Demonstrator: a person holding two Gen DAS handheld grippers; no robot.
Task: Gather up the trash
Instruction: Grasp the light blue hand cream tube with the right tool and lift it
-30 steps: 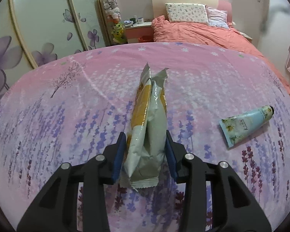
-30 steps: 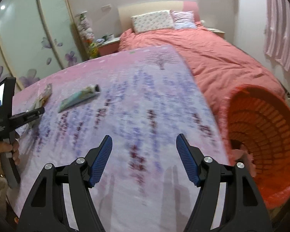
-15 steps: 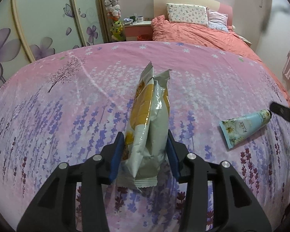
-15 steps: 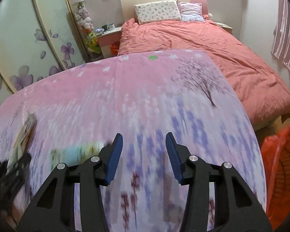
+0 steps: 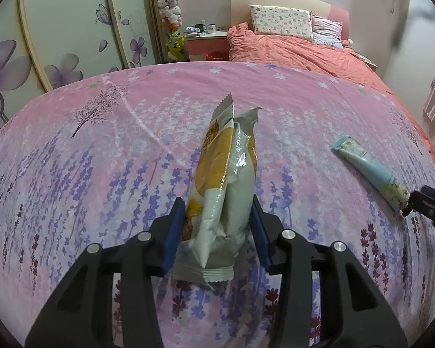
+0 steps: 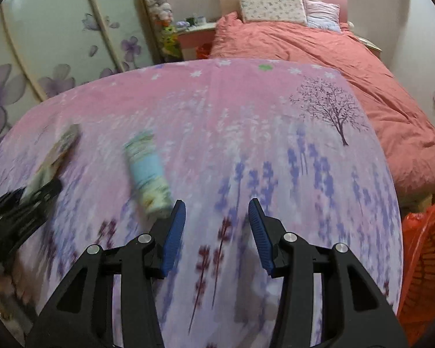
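My left gripper (image 5: 217,226) is shut on a yellow and white snack bag (image 5: 226,179), held just above the pink flowered bed cover (image 5: 101,159). A light blue tube (image 5: 371,169) lies on the cover to the right, with my right gripper's tip (image 5: 429,203) at its cap end. In the right wrist view my right gripper (image 6: 217,229) is open and empty, and the tube (image 6: 148,174) lies blurred just left of its left finger (image 6: 174,232). The left gripper with the bag (image 6: 55,156) shows at far left.
An orange-red basket (image 6: 420,266) stands on the floor beyond the cover's right edge. A bed with a coral quilt (image 6: 319,49) and pillows lies behind. A wardrobe with flower doors (image 5: 58,43) and a nightstand (image 5: 206,40) stand at the back left.
My right gripper has swung left from the basket side across the cover to the tube, and its jaws have narrowed. The left gripper keeps hold of the bag and has barely moved.
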